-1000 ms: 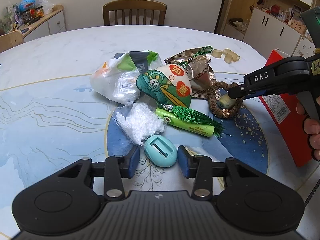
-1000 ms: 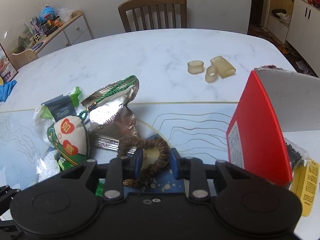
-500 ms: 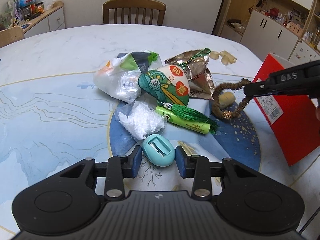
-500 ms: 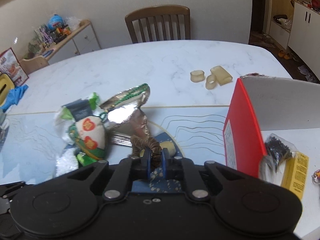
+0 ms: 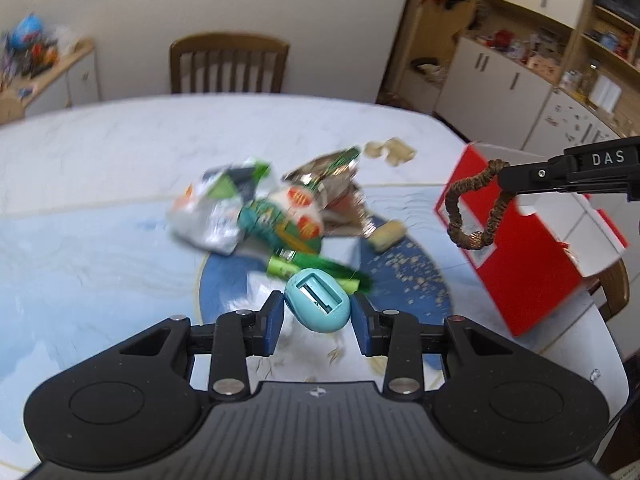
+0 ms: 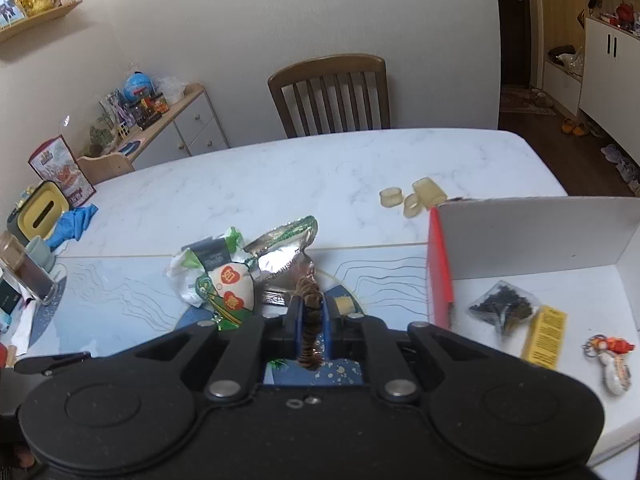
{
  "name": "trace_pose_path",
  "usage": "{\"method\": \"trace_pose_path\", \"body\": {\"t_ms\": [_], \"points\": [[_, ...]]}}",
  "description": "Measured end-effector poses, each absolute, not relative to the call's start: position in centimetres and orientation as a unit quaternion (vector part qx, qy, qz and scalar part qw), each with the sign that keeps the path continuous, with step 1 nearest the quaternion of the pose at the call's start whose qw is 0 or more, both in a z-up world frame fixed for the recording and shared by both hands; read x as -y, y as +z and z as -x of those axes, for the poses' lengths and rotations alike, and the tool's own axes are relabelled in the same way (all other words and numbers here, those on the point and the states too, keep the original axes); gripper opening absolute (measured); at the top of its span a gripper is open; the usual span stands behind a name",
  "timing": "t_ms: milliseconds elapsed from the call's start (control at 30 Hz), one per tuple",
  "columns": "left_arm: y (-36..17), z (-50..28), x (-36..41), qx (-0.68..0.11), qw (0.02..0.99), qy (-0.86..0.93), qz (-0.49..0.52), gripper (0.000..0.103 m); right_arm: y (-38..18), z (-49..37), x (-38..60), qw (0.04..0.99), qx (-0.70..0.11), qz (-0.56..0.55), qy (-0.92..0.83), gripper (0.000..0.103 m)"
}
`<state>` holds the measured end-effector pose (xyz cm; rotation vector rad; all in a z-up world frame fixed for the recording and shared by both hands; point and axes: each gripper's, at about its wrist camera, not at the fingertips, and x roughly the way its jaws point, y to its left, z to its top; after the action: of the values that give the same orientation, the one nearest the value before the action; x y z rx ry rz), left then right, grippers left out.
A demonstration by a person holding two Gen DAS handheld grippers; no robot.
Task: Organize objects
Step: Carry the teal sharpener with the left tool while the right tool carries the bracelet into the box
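Left tool (image 5: 318,312) pinches our teal egg-shaped sharpener (image 5: 318,306) clear above the counter (image 5: 100,184). Right tool (image 6: 311,312), pressed tight on the brown bracelet (image 6: 310,320), hangs it beside the red box (image 5: 532,256). We should clear the box's wall, then lower before letting go.

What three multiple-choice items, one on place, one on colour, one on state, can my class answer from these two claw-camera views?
1. Where does the brown hair tie hang?
A. beside the red box
B. on the chair
C. under the foil bag

2. What colour is the egg-shaped sharpener?
A. yellow
B. light blue
C. red

3. How is the right claw?
A. wide open
B. shut on the hair tie
C. shut on nothing

Answers: 1 A, the tie dangles in front of the box; 2 B, its shell shows pale blue between the left claw pads; 3 B, both pads pinch the tie.
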<state>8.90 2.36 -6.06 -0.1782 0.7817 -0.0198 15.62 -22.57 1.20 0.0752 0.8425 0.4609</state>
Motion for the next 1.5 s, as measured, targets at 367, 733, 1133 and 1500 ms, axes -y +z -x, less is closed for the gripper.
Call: {"method": "trace_pose_path", "body": {"t_ms": [367,733,1133,1500], "points": [[-1.6,-9.3,0.6,-0.351,0.933,-0.040,0.072,0.036,5.0,-14.1,27.4,0.905,-0.365,-0.058,0.211,0.009],[0.4,-12.1,6.9,-0.346,0.933,-0.090,0.034,0.036,6.5,-14.4,34.2,0.922,-0.338,-0.073,0.175,0.009],[0.0,-15.8,14.9,-0.366,0.922,-0.130,0.000,0.036,5.0,-15.2,41.8,0.925,-0.342,-0.095,0.135,0.009],[-1.6,-20.7,20.4,-0.394,0.910,-0.131,-0.009,0.036,2.9,-16.3,46.1,0.916,-0.364,-0.098,0.135,0.009]]}}
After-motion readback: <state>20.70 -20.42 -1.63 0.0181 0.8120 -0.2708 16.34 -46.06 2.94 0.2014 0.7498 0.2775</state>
